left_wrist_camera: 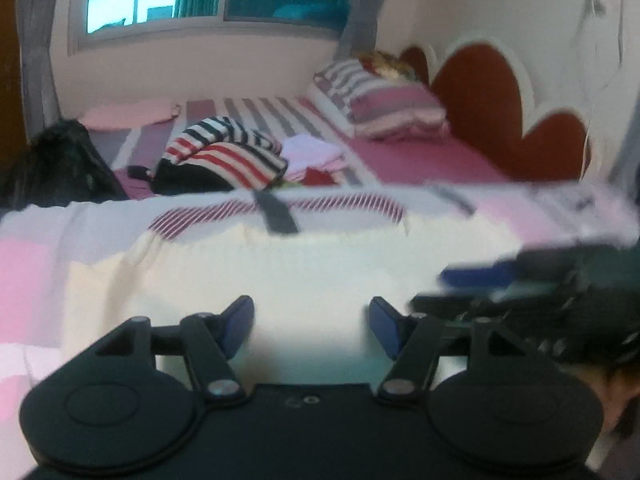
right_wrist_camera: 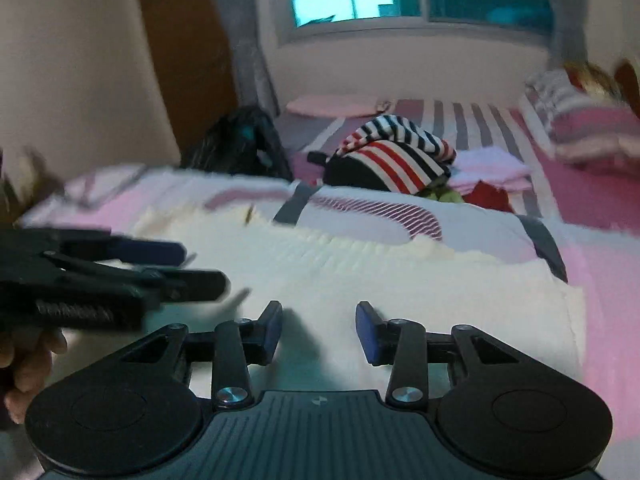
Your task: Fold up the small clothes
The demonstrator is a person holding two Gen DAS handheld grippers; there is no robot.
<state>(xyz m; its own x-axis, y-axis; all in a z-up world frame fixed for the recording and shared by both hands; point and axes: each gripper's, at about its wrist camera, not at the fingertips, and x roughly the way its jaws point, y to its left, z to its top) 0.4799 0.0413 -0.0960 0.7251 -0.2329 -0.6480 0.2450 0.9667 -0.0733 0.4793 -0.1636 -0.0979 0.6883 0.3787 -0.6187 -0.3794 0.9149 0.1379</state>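
Observation:
A cream garment [left_wrist_camera: 288,276] [right_wrist_camera: 380,280] lies spread flat on the bed, over a white and pink cloth with a red-striped patch [left_wrist_camera: 280,206] [right_wrist_camera: 376,208]. My left gripper [left_wrist_camera: 311,316] hovers just over the cream garment's near part, jaws apart, nothing between the blue pads. My right gripper [right_wrist_camera: 319,320] stands beside it over the same garment, open and empty too. Each shows blurred in the other's view: the right gripper [left_wrist_camera: 452,288] at the right, the left gripper [right_wrist_camera: 200,270] at the left, with a hand behind it.
A heap of clothes topped by a red, navy and white striped garment [left_wrist_camera: 228,152] [right_wrist_camera: 400,156] sits further up the bed, with folded pink items [left_wrist_camera: 316,154] next to it. A black bag [left_wrist_camera: 52,160] lies left, pillows [left_wrist_camera: 392,108] and a red headboard [left_wrist_camera: 480,100] right.

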